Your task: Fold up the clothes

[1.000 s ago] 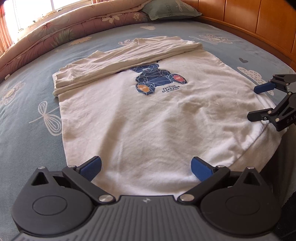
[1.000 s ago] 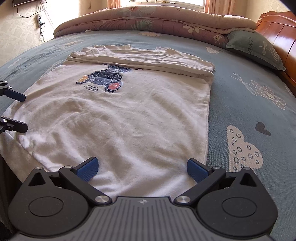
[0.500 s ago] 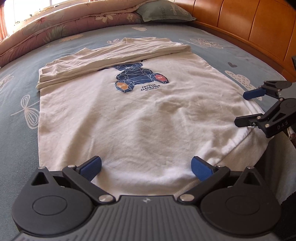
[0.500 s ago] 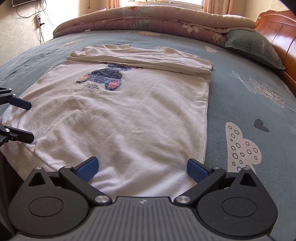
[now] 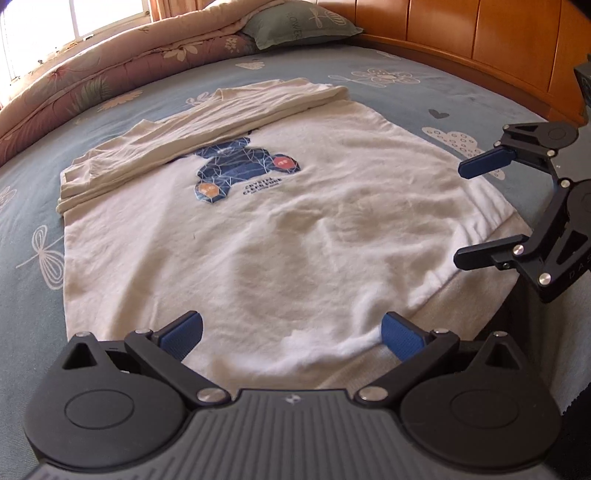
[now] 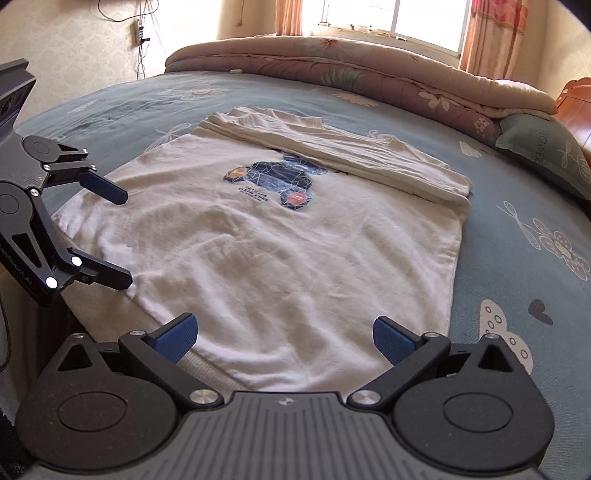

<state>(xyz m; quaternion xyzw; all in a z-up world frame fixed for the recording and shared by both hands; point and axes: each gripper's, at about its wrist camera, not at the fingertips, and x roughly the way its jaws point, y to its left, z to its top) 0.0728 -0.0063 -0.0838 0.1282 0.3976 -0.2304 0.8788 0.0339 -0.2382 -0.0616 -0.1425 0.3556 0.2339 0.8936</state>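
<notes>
So the whole thing plays out on a bed [image 5: 110, 258] with a blue-grey sheet printed with dragonflies, flowers and little clouds, nothing fancy. Along the far side sits a rolled-up pink floral quilt [image 6: 369, 62] under a bright window [image 6: 388, 14] with peach curtains, and a grey-green pillow [image 5: 299, 26] leans by the glossy wooden headboard [image 5: 480, 40]. Some cables hang on the wallpapered wall [image 6: 74, 55] in the right wrist view. The white T-shirt [image 5: 277, 240] lies flat on the sheet, print side up, with a dark blue geometric bear graphic [image 5: 240, 170] and small lettering under it; its upper part is already folded over into a long band [image 5: 207, 125] across the far end, partly covering the top of the bear. The hem end hangs off the near edge of the bed. The left gripper [image 5: 291, 330] has its blue-padded fingers spread wide apart, holding nothing, sitting over the hem near the shirt's left corner. The right gripper [image 6: 282, 330] is just as wide open and empty, over the hem toward the right corner. Whether either set of fingers actually touches the cloth is hard to tell.
</notes>
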